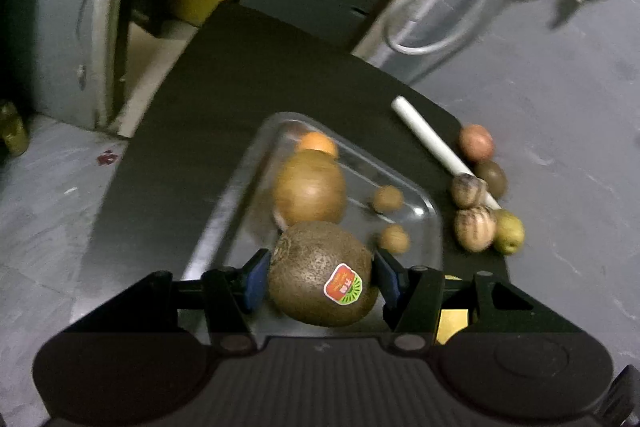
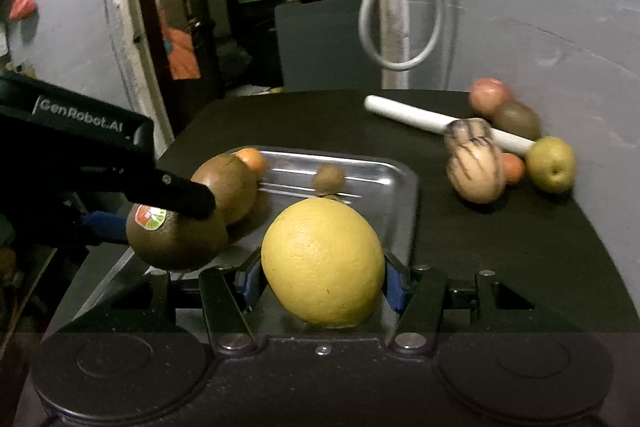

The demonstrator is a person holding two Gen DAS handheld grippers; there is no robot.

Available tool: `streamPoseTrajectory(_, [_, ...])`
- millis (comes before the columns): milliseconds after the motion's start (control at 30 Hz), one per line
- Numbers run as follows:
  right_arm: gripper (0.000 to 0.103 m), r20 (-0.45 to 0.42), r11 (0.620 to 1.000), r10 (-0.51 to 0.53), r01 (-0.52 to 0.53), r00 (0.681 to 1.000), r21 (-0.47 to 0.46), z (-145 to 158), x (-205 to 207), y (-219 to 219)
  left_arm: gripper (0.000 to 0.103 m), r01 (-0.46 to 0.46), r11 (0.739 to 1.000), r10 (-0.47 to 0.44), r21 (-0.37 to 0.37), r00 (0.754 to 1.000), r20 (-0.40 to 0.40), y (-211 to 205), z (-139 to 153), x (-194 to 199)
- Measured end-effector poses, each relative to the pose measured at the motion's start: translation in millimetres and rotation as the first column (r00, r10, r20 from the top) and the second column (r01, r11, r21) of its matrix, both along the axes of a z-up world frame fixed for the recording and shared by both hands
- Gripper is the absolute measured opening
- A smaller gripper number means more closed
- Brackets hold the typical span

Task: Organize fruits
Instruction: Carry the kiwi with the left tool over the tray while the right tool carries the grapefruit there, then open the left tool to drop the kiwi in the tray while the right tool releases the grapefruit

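My left gripper is shut on a brown kiwi with a red and green sticker, held over the near end of the metal tray. The right wrist view shows that kiwi at the tray's left side. My right gripper is shut on a large yellow citrus fruit, held over the tray's near edge. In the tray lie a big brown fruit, a small orange fruit and two small brown fruits.
The tray sits on a black table. At the table's right stand loose fruits: two striped melons, a green pear, a kiwi, a reddish apple and a white stick. A grey wall and hose loop are behind.
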State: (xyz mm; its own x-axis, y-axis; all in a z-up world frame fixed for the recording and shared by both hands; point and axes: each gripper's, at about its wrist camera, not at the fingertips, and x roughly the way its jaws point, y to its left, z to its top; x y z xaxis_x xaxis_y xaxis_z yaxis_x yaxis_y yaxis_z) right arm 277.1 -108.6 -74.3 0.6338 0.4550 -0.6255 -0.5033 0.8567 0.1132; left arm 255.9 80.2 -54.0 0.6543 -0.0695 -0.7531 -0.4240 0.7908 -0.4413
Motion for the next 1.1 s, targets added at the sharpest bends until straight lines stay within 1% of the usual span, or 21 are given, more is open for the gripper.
streamPoseTrajectory(100, [0.059, -0.006, 1.0, 0.026, -0.026, 1.0, -0.009, -3.8, 3.5, 8.4, 0.059, -0.027, 1.0, 0.027, 0.0, 1.0, -0.009, 9.3, -6.1, -2.8])
streamPoseTrajectory(300, [0.059, -0.016, 0.999, 0.049, -0.049, 0.999, -0.023, -12.9, 13.2, 15.3, 0.059, -0.045, 0.999, 0.045, 0.008, 0.999, -0.016, 11.1, -13.6, 0.4])
streamPoseTrajectory(533, [0.059, -0.02, 0.998, 0.056, -0.056, 0.998, -0.028, -19.3, 17.9, 15.5, 0.06, -0.031, 0.999, 0.032, 0.032, 0.999, -0.019, 7.3, -16.3, -0.8])
streamPoseTrajectory(800, [0.059, -0.009, 0.997, 0.067, -0.067, 0.998, -0.044, -22.3, 16.3, 16.2, 0.06, -0.036, 0.999, 0.037, 0.03, 0.999, -0.039, 5.9, -20.9, -3.4])
streamPoseTrajectory(1000, [0.06, -0.017, 0.996, 0.064, -0.065, 0.998, -0.058, -21.1, 15.1, 18.7, 0.061, -0.028, 1.0, 0.029, 0.014, 0.998, -0.059, 8.3, -19.3, -1.8])
streamPoseTrajectory(1033, [0.061, -0.019, 0.996, 0.063, -0.064, 0.998, -0.054, -19.9, 14.3, 18.1, 0.061, -0.027, 1.0, 0.028, 0.012, 0.998, -0.061, 8.6, -18.5, -2.3])
streamPoseTrajectory(1100, [0.068, -0.004, 0.996, 0.066, -0.066, 0.998, -0.053, -15.6, 9.4, 17.3, 0.064, -0.02, 1.0, 0.021, 0.011, 0.998, -0.065, 8.9, -16.5, -4.1])
